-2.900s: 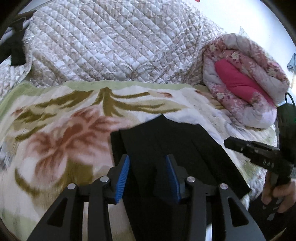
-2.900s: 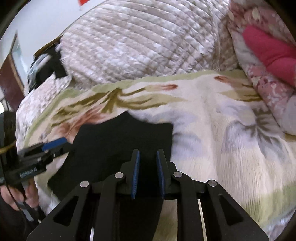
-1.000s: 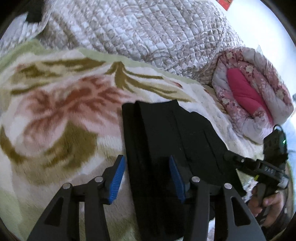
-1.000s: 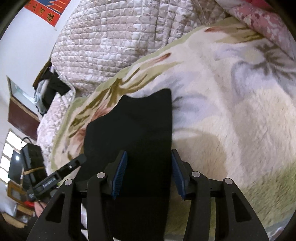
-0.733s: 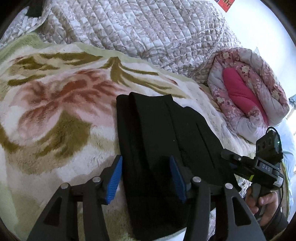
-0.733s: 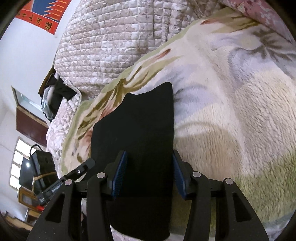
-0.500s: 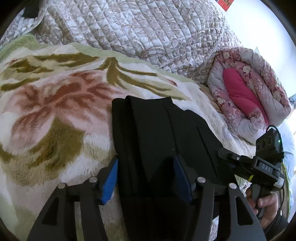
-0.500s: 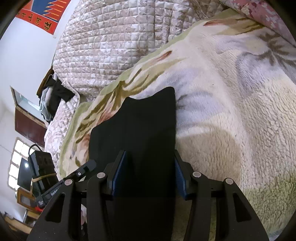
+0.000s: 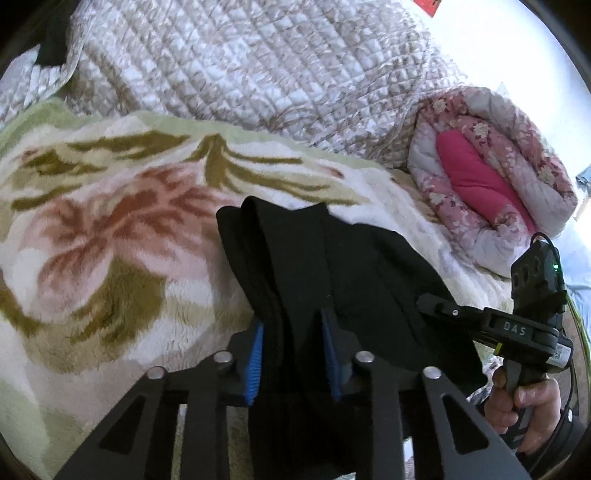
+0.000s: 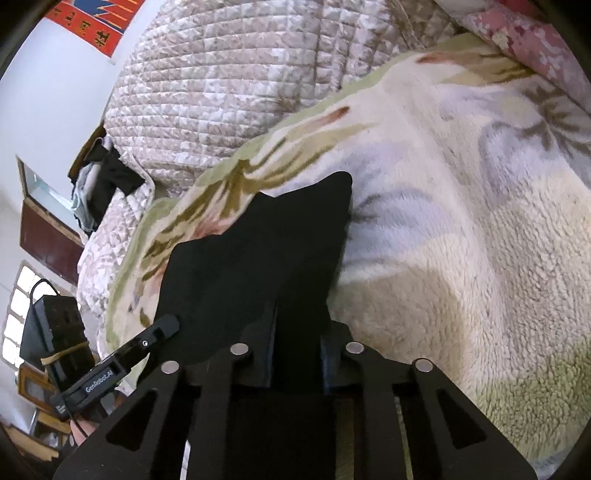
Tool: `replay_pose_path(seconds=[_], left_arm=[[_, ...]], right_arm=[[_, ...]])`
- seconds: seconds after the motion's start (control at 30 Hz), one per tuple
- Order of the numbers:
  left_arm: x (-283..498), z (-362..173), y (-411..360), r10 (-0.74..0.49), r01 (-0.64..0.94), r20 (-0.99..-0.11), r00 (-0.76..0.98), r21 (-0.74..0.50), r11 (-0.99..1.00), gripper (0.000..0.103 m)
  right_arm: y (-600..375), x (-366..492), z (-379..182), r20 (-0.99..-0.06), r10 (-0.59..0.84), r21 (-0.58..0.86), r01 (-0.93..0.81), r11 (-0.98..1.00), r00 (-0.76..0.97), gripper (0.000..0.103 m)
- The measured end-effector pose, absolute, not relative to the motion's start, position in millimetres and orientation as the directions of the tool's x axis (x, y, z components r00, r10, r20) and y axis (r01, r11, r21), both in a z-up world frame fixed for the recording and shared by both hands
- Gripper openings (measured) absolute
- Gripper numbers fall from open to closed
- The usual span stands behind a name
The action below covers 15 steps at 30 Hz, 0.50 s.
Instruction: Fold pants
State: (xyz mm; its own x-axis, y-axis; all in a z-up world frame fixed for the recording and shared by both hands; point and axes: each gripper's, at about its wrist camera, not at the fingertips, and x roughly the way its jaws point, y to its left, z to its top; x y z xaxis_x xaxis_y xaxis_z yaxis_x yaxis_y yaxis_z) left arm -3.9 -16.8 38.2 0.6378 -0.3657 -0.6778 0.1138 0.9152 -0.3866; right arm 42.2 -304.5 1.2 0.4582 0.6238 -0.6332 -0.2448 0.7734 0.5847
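Pants (image 9: 332, 266) bunched between both grippers' closing fingers (image 9: 255, 354), on blanket (image 9: 110, 258).

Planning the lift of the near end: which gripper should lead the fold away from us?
Neither alone, though the left gripper looks slightly better set: its jaws are closing on the thick bunched edge of the black pants. The right gripper is closing on a flatter strip. Lift both together.

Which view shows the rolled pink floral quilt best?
The left wrist view: the rolled pink floral quilt shows whole, right of the black pants. The right wrist view catches only its edge at the top right corner.
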Motion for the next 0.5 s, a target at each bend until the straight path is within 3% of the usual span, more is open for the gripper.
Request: replay_pose_path(seconds=[0.5], left_arm=[[26.4,84.9,7.8,-0.37,0.159,-0.638,0.676,-0.363,0.918,0.023]], right_arm=[[-259.0,68.7,64.0,-0.575,0.67,0.552,-0.382,0.741,0.469,0.016]])
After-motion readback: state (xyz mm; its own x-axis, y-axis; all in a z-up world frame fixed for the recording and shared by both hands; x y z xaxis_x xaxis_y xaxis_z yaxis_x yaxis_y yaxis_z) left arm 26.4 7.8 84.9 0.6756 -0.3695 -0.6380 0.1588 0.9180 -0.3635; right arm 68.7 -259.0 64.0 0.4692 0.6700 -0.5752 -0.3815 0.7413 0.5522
